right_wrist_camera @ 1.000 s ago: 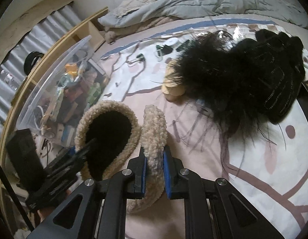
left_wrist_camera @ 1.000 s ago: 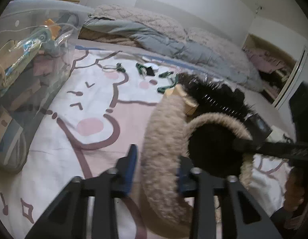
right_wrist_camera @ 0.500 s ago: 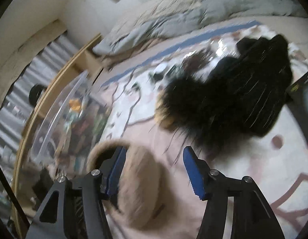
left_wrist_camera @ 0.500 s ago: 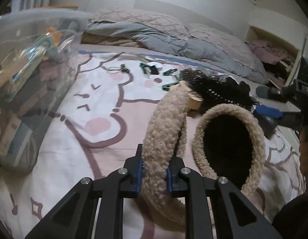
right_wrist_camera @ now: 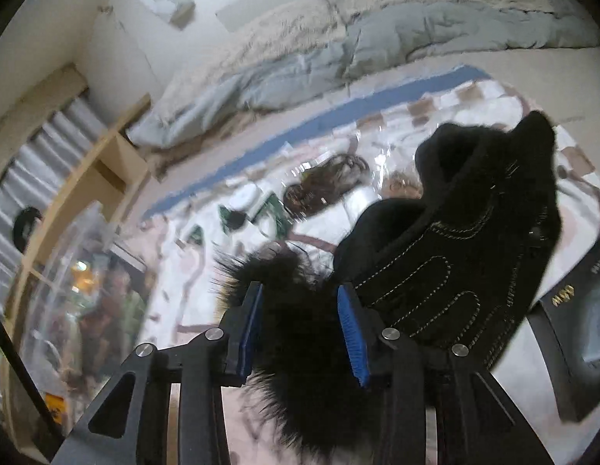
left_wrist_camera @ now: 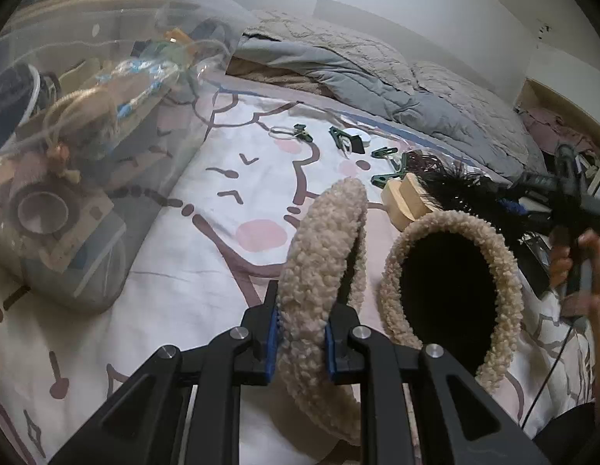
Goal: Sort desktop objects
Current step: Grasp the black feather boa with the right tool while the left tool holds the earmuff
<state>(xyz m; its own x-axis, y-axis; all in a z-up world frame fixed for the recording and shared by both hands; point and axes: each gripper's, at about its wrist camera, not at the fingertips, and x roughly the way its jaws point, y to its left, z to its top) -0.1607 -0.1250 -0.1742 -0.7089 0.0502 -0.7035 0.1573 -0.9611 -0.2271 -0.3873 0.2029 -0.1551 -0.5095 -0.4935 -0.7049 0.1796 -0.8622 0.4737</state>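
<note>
On a bed spread with a pink-and-white cartoon sheet (left_wrist_camera: 152, 279), a clear plastic storage bin (left_wrist_camera: 87, 147) crammed with odds and ends stands at the far left of the left wrist view. Green clips (left_wrist_camera: 385, 153) and a small white-and-black item (left_wrist_camera: 356, 139) lie scattered further back on the sheet, before a rumpled grey duvet (left_wrist_camera: 377, 77). At centre, the left gripper (left_wrist_camera: 302, 335) is clamped tight on the narrow band of a beige fleece earmuff (left_wrist_camera: 323, 255), which rises upright from between its blue pads. The earmuff's second cup (left_wrist_camera: 451, 290), dark-lined and ringed in the same fleece, stands just to the right. Behind it lie a pale wooden block (left_wrist_camera: 406, 201) and a spray of black fur. At the right edge, a person's hand (left_wrist_camera: 587, 271) grips the handle of the right gripper (left_wrist_camera: 509, 205).

In the blurred right wrist view, the bin (right_wrist_camera: 87, 290) sits at the left. At centre, the right gripper (right_wrist_camera: 300, 333) has its jaws closing around the black fur trim (right_wrist_camera: 300, 356) of a black stitched glove (right_wrist_camera: 466, 252), the fur lying between the pads, which do not visibly press it. A dark box with gold lettering (right_wrist_camera: 571, 329) lies at the right edge.
</note>
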